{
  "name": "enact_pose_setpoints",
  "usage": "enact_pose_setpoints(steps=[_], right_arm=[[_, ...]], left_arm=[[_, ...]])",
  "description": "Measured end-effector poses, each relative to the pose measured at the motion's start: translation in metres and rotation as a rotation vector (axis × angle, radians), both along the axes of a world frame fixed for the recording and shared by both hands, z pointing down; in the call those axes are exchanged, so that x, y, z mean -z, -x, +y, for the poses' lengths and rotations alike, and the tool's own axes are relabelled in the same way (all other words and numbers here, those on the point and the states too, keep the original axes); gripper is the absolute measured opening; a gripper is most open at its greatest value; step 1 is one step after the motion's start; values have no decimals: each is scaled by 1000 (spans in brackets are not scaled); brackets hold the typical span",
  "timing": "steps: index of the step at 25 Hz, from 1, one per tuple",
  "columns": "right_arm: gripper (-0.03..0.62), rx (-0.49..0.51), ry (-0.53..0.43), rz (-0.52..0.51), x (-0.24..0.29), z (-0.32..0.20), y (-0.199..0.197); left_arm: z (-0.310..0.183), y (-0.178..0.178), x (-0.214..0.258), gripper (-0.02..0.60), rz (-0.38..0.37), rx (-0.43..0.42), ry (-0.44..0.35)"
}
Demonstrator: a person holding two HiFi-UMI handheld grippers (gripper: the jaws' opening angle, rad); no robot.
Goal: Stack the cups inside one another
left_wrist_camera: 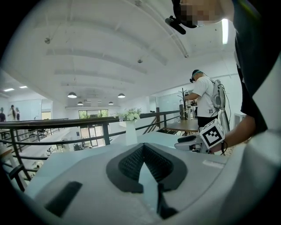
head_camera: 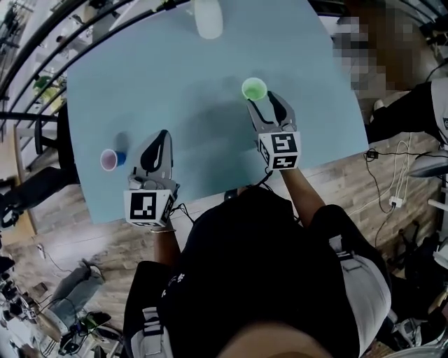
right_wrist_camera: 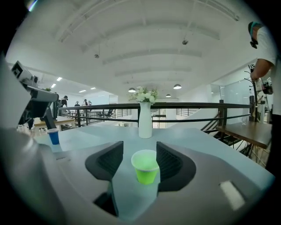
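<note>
A green cup (head_camera: pixel 254 89) stands upright on the pale blue table (head_camera: pixel 203 77), right of centre. My right gripper (head_camera: pixel 262 100) is open just behind it, a finger on either side. In the right gripper view the green cup (right_wrist_camera: pixel 145 166) sits between the black pads (right_wrist_camera: pixel 107 160), with a gap on its left side. A blue cup (head_camera: pixel 110 159) with a pale inside stands near the table's left edge, also seen as the blue cup (right_wrist_camera: pixel 53 136) far left. My left gripper (head_camera: pixel 164 136) rests to its right, shut and empty, its pads (left_wrist_camera: pixel 129 162) meeting at the tip.
A white vase (head_camera: pixel 208 17) with flowers stands at the table's far edge; the same vase (right_wrist_camera: pixel 145 119) is straight beyond the green cup. A black railing (right_wrist_camera: pixel 189 105) runs behind the table. Another person (left_wrist_camera: pixel 205 99) stands by a wooden table at the right. Cables lie on the wooden floor (head_camera: pixel 392 189).
</note>
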State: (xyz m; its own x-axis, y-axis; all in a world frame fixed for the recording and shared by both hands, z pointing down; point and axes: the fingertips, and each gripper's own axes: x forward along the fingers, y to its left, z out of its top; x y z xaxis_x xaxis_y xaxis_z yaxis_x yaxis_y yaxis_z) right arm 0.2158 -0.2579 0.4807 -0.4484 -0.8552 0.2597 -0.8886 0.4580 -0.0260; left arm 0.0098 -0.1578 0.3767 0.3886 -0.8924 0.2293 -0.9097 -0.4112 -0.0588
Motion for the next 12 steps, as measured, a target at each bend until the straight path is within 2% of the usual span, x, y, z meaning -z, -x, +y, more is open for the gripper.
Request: enact_pose_setpoints(steps=[7,12], right_arm=[[317,22,40,30,-20,-24,15],[345,25,66,53,-34,-34,19]], left_arm=[[-1,26,-3,-11,-16,52,24],[0,36,-5,-11,-22,77,27]])
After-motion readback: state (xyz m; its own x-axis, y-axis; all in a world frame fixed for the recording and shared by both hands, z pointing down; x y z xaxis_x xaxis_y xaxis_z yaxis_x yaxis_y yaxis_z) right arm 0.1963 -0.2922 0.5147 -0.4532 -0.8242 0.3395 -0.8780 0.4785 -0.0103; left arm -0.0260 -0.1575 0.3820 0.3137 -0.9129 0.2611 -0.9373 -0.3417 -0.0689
